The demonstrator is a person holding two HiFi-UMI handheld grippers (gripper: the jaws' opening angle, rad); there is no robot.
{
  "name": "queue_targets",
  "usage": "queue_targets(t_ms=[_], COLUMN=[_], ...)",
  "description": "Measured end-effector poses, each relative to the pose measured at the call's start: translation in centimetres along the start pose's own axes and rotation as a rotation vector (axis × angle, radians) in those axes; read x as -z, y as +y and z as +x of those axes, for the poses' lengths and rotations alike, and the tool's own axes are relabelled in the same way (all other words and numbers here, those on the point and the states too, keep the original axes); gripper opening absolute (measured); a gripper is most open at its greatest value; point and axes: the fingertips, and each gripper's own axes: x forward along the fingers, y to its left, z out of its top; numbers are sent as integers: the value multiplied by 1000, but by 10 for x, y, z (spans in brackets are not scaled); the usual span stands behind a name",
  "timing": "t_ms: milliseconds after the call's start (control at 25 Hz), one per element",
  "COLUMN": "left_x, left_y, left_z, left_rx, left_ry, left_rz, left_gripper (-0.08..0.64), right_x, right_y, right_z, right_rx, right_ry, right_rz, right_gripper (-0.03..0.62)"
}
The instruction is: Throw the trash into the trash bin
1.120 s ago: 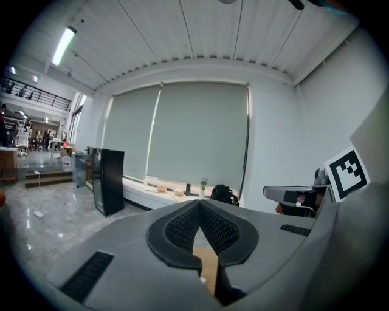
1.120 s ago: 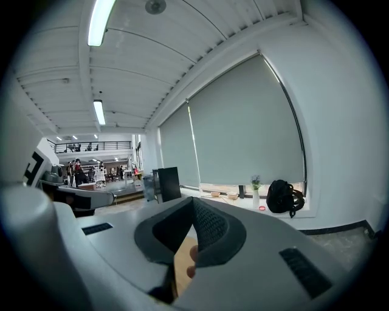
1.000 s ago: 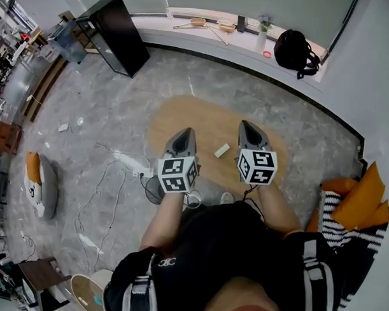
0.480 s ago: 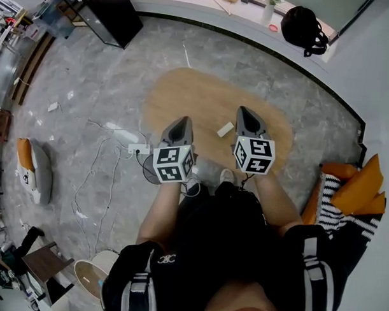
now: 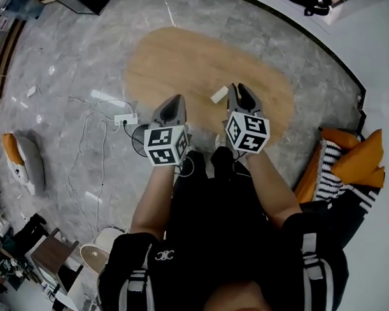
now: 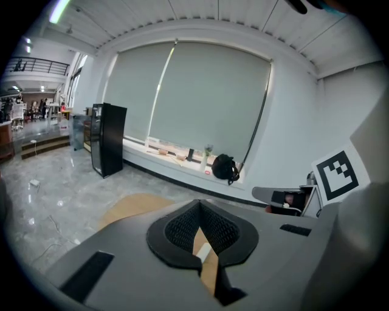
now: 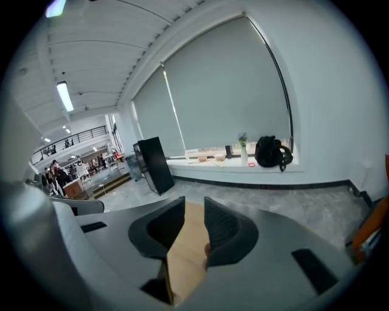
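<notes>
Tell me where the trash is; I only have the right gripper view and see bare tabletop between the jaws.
Observer: The head view shows a small white piece on the oval wooden table, just left of the right gripper, whose jaws are opening with nothing between them.
Operator: Report the left gripper.
Observer: The left gripper has its jaws together and empty, farther left of the piece.
Operator: Check the floor on that side.
Observer: A white power strip with cables lies on the floor beside the table.

no legible text, labels or numbers anywhere
</notes>
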Motion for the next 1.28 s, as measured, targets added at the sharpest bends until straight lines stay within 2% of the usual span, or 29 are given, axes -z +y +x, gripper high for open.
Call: queue_targets(t_ms=[40,160,360,640,880,1160,1280], left_x=[7,27,71,143,198,238,246], left_y=[1,8,19,42,58,76,82], left_z=[3,15,41,85,127,165,174], left_rx=[4,12,18,38,74,85,86], left_ry=[12,42,98,165,201,211,212], left_rz=[-1,4,-2,2,32,19,12], left_gripper=[12,12,12,12,12,12,12], right_x=[13,50,115,199,269,320,336], right_y=[-4,-18,-43,-62,-73,-97,-97], right_z=[6,25,57,106,154,189,197], right_rx=[6,60,143,209,242,317,322], right_ry=[27,94,194,284,360,409,438], right_rz=[30,109,224,372,424,446,441], right_gripper=[76,98,118,137,153,184,187])
